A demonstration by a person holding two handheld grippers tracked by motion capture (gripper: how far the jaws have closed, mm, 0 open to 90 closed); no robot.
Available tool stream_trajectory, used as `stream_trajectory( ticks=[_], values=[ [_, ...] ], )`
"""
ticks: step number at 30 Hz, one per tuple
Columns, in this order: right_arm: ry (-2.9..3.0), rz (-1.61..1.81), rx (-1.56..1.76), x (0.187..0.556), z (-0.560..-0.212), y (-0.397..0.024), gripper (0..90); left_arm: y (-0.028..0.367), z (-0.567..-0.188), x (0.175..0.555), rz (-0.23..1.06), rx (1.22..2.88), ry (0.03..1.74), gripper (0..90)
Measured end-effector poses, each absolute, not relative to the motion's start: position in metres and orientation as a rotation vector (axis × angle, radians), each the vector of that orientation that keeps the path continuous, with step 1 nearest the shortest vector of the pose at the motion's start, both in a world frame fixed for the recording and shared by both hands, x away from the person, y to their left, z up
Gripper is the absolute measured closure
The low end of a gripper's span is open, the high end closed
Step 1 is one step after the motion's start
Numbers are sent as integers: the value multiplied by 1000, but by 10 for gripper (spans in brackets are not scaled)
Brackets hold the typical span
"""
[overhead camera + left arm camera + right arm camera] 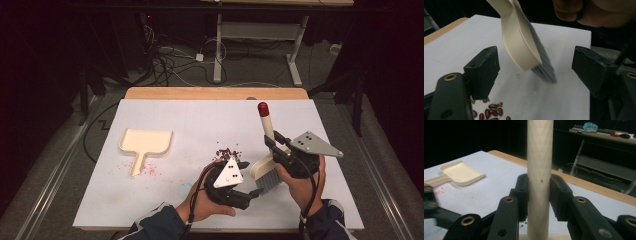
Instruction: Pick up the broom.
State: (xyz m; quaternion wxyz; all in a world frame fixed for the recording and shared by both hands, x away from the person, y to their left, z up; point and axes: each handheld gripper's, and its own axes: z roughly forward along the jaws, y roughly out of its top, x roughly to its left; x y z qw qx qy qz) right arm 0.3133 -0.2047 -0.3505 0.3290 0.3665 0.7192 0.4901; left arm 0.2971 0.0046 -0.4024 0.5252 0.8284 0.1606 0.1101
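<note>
White table (150, 200); cables (170, 62) on floor; desk legs (218, 50) behind.

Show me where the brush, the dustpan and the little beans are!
brush (266, 172), high view, on its cream head above the bristles.
dustpan (147, 141), high view, on its flat scoop.
beans (228, 151), high view, on the small dark pile.

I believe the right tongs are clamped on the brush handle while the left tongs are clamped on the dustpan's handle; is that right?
Not quite. The right tongs are indeed clamped on the brush handle, but the left tongs hold nothing: the left gripper view shows their jaws apart with only the brush head hanging between them. In the high view the dustpan lies untouched at the far left of the table.
</note>
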Motion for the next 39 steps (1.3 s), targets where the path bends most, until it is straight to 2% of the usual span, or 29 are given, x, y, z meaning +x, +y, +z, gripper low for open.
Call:
stream_trajectory(
  ticks=[2, 4, 7, 13, 19, 25, 27, 33, 39],
  values=[
    [1885, 1290, 930, 310, -351, -198, 708, 1, -406, 304, 230, 1963, 414, 256],
    [1896, 1291, 888, 306, -351, -192, 708, 1, -410, 309, 181, 1945, 422, 384],
    [1901, 1311, 861, 300, -350, -185, 707, 8, -415, 319, 101, 1887, 442, 500],
    [1878, 1310, 838, 293, -350, -180, 705, 14, -418, 323, 136, 1906, 476, 621],
    [1947, 1387, 776, 293, -344, -187, 683, 33, -410, 328, 156, 1945, 428, 659],
    [2147, 1404, 510, 295, -336, -203, 529, 59, -401, 325, 166, 2029, 319, 662],
    [2204, 1382, 441, 295, -337, -208, 509, 68, -401, 323, 157, 2058, 285, 662],
    [2442, 1262, 355, 309, -359, -206, 393, 83, -405, 316, 125, 2131, 207, 662],
    [2661, 1189, 203, 313, -384, -183, 397, 82, -410, 306, 84, 2169, 124, 662]
  ],
)
